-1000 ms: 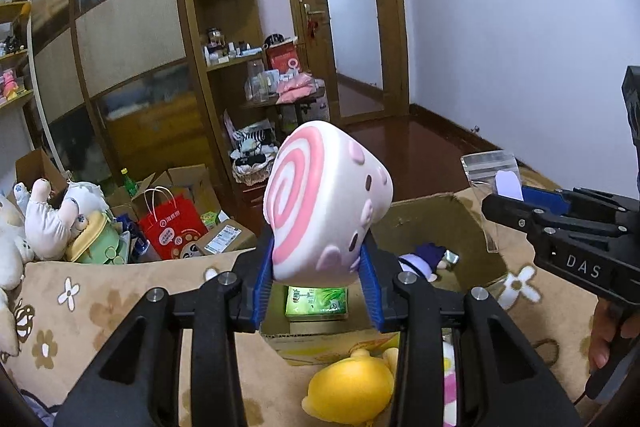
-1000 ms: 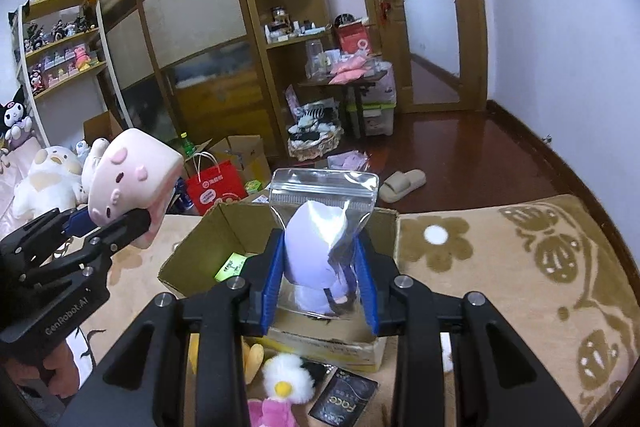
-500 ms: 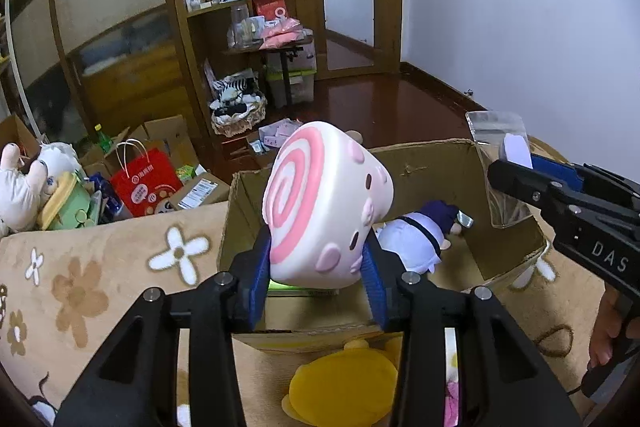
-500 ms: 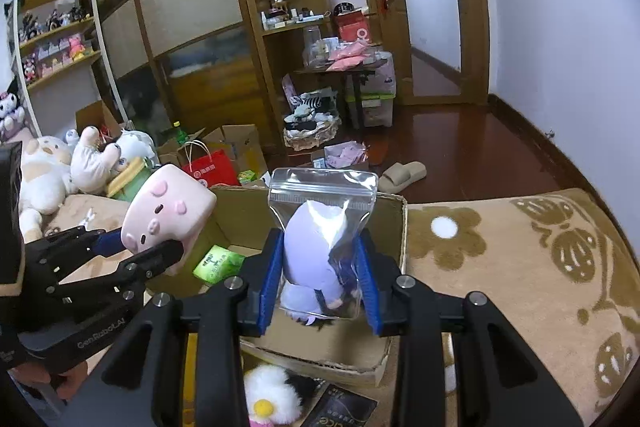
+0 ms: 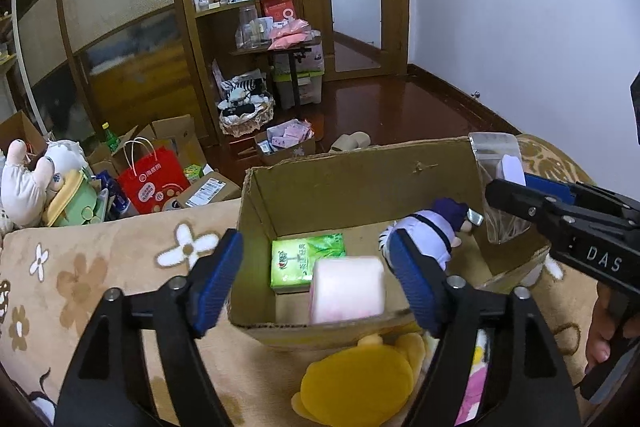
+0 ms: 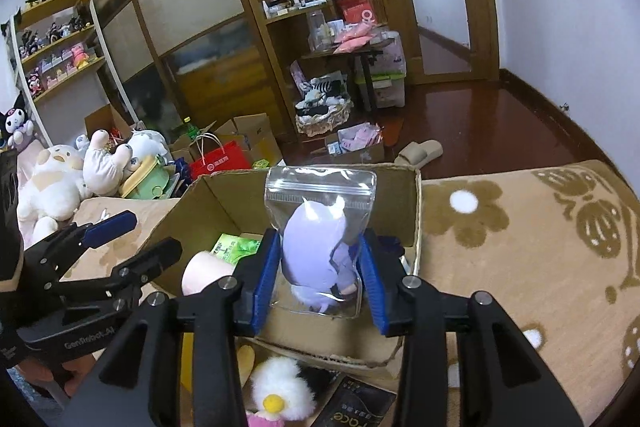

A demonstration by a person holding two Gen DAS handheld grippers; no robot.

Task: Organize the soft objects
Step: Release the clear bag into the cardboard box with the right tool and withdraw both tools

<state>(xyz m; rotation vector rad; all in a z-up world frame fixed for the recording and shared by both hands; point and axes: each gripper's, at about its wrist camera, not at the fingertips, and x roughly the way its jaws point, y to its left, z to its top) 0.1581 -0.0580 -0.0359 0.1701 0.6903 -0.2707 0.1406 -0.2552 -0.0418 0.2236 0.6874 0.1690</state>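
Observation:
My left gripper is open above the near edge of a cardboard box. The pink swirl plush, blurred, is below the open jaws inside the box, beside a green packet and a white and purple doll. My right gripper is shut on a clear zip bag with a lilac plush, held over the box. The bag also shows in the left wrist view. The pink plush shows in the right wrist view.
A yellow plush lies before the box on the brown flowered blanket. A white fluffy toy and a black packet lie there too. Large white plush toys, a red paper bag and cartons are at the left.
My left gripper has opened and the pink swirl plush has dropped from it into the box. Both grippers have moved closer over the box. The right gripper still holds the bag.

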